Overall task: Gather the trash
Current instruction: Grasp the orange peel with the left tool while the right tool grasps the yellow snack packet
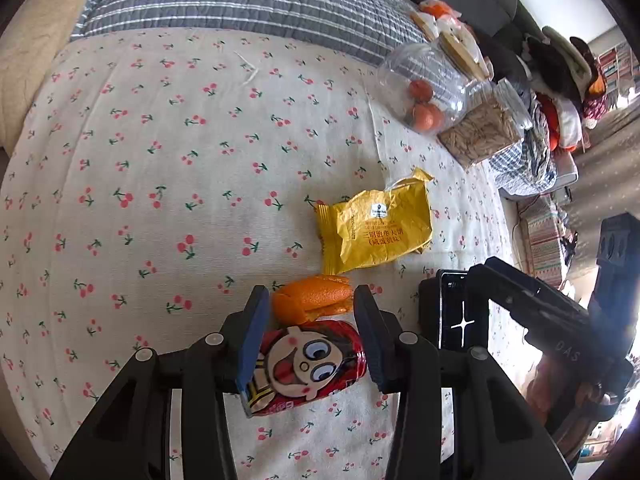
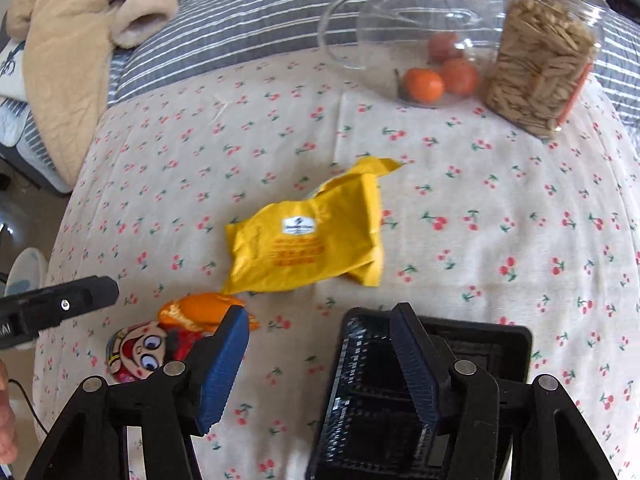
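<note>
A crushed red can with a cartoon face [image 1: 308, 364] [image 2: 136, 352] lies on the cherry-print cloth [image 1: 160, 160]. An orange peel [image 1: 316, 298] [image 2: 204, 308] lies just beyond it, and a yellow snack wrapper [image 1: 380, 228] [image 2: 308, 248] sits farther out. My left gripper [image 1: 312, 334] hovers over the can and peel, open, its blue pads on either side and neither one squeezing. My right gripper [image 2: 320, 368] is open too. Its right finger reaches over a black plastic tray [image 2: 480, 344] [image 1: 452, 312], and the tray's left wall stands between the fingers.
A glass jar holding oranges [image 1: 424, 88] [image 2: 424, 52] and a clear jar of seeds [image 1: 480, 136] [image 2: 540, 64] stand at the far right. A grey striped quilt [image 1: 240, 0] and a beige garment [image 2: 80, 40] lie behind. The cloth drops off at the right, towards floor clutter.
</note>
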{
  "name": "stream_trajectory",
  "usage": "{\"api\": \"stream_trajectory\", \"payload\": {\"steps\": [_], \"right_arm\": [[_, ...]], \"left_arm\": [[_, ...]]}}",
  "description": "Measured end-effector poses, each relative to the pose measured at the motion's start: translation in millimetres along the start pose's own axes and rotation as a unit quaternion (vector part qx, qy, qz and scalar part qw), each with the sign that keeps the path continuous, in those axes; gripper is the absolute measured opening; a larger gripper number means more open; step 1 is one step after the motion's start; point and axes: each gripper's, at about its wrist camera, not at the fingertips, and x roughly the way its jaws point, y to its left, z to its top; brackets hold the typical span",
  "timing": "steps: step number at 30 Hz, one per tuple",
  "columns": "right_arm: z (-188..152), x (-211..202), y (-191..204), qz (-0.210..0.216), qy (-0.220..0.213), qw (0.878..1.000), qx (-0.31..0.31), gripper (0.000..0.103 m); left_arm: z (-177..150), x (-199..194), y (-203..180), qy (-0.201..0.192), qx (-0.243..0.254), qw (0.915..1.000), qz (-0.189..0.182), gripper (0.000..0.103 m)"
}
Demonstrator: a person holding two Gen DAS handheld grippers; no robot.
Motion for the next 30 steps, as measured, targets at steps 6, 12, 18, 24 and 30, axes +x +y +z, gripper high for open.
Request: {"api": "stream_trajectory", "payload": {"steps": [6, 12, 18, 24, 30], "right_arm": [[17, 16, -36, 0.03, 0.004, 0.998, 0.048, 0.064], [22, 42, -39, 0.046, 0.032, 0.997, 0.054, 0.064], [26, 59, -33, 0.045, 0.044, 0.997, 0.049, 0.064], [29, 67, -36, 0.051, 0.045, 0.996, 0.061, 0.064], [29, 70, -32, 0.053, 0.041, 0.996, 0.051, 0.016]], "left_arm": [[2, 36, -15, 0.033, 0.024, 0.9981, 0.046, 0.046], [3, 44, -8, 0.044, 0.03, 0.9964, 0.066, 0.05], [2, 49, -7, 0.05, 0.035, 0.996, 0.066, 0.051], [3, 47, -10, 0.032, 0.041, 0.997, 0.057, 0.028], [7, 38, -7, 0.01, 0.03, 0.9984, 0.047, 0.009]]}}
